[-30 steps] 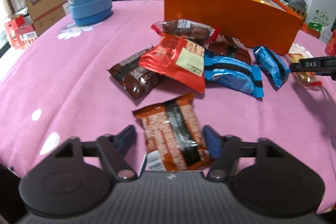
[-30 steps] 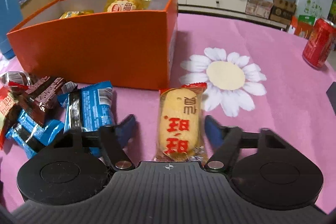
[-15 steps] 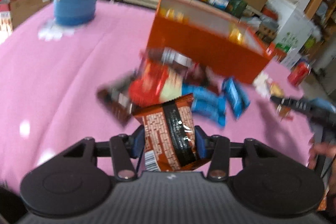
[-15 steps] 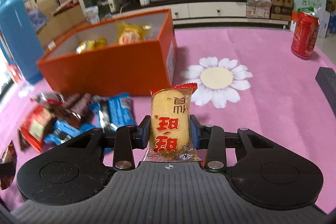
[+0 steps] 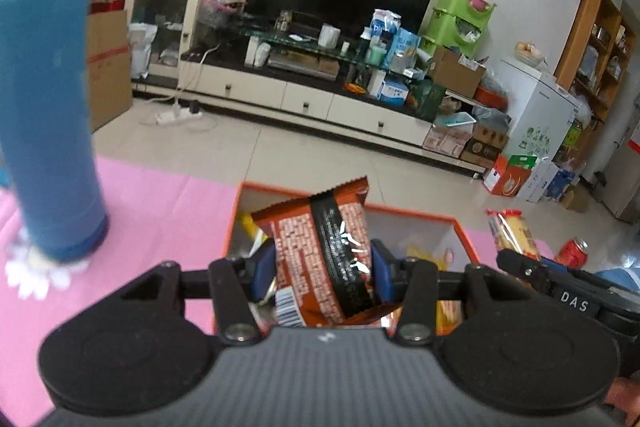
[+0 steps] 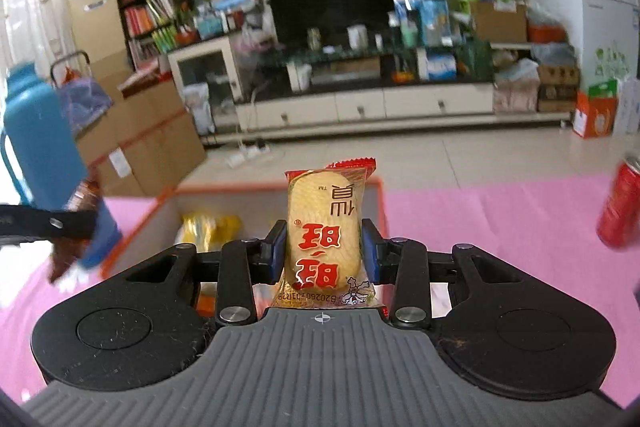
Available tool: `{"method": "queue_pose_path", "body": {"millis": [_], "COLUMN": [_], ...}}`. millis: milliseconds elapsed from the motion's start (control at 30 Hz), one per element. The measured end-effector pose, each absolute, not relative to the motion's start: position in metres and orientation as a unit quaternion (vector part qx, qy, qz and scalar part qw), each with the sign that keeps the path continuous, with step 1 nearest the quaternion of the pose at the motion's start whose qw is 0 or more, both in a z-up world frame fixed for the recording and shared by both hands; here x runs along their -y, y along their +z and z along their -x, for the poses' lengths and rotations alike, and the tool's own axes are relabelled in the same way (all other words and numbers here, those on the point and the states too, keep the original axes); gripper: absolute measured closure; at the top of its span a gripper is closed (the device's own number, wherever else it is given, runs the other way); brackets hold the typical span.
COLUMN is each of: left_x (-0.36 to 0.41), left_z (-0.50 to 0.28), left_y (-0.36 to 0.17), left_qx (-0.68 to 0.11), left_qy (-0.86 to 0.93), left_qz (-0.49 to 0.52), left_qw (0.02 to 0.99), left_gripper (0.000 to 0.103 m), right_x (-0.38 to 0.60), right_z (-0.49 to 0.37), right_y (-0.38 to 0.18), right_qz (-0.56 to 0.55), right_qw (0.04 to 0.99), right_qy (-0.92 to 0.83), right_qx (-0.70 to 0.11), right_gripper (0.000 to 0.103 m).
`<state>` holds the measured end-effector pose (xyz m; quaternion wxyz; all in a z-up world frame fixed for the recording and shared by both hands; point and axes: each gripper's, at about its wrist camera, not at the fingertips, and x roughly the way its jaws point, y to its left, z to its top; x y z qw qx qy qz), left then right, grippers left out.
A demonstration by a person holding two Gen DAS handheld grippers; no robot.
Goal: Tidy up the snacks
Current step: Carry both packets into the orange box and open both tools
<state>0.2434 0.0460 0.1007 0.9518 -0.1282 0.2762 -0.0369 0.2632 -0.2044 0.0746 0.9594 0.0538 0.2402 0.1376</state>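
Note:
My left gripper (image 5: 322,263) is shut on a brown snack packet (image 5: 324,251) and holds it above the open orange box (image 5: 412,214). My right gripper (image 6: 323,251) is shut on a yellow rice cracker packet (image 6: 326,223) with red print, also raised over the orange box (image 6: 168,195). Yellow snacks (image 6: 208,227) lie inside the box. The right gripper with its cracker packet (image 5: 514,231) shows at the right of the left wrist view. The left gripper's finger with the brown packet (image 6: 74,227) shows at the left of the right wrist view.
A tall blue thermos (image 5: 44,115) stands on the pink tablecloth (image 5: 160,203) left of the box; it also shows in the right wrist view (image 6: 44,147). A red can (image 6: 620,203) stands at the right on the cloth. A TV stand and cardboard boxes lie beyond the table.
Both grippers closed on their packets on the table, then lifted them and moved forward over the orange box. The snack pile has dropped out of view.

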Motion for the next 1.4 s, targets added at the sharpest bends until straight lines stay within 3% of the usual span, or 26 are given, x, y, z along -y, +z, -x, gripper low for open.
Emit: {"method": "queue_pose_path", "body": {"millis": [367, 700, 1033, 1100, 1133, 1333, 1400], "left_x": [-0.023, -0.017, -0.019, -0.019, -0.019, -0.022, -0.024], "left_z": [-0.332, -0.345, -0.349, -0.349, -0.347, -0.335, -0.329], "left_y": [0.066, 0.039, 0.020, 0.019, 0.020, 0.042, 0.053], "left_qx": [-0.294, -0.322, -0.342, -0.341, -0.338, -0.302, -0.291], "left_qy": [-0.041, -0.034, -0.022, -0.017, -0.015, -0.014, -0.017], "left_qz": [0.109, 0.074, 0.068, 0.065, 0.062, 0.062, 0.066], "left_qw": [0.949, 0.943, 0.937, 0.938, 0.939, 0.951, 0.954], "left_gripper": [0.056, 0.056, 0.055, 0.053, 0.047, 0.040, 0.040], "right_x": [0.162, 0.128, 0.124, 0.124, 0.124, 0.135, 0.141], "right_z": [-0.348, -0.362, -0.359, -0.359, -0.359, -0.354, -0.347], "right_y": [0.057, 0.012, 0.008, 0.008, 0.008, 0.022, 0.032], "right_qz": [-0.063, -0.003, 0.004, 0.003, 0.002, -0.040, -0.056], "right_qw": [0.957, 0.949, 0.950, 0.951, 0.951, 0.950, 0.952], "right_qy": [0.142, 0.141, 0.139, 0.139, 0.139, 0.147, 0.147], "right_qx": [-0.246, -0.282, -0.278, -0.278, -0.278, -0.273, -0.261], "right_gripper": [0.085, 0.085, 0.085, 0.085, 0.085, 0.078, 0.070]}}
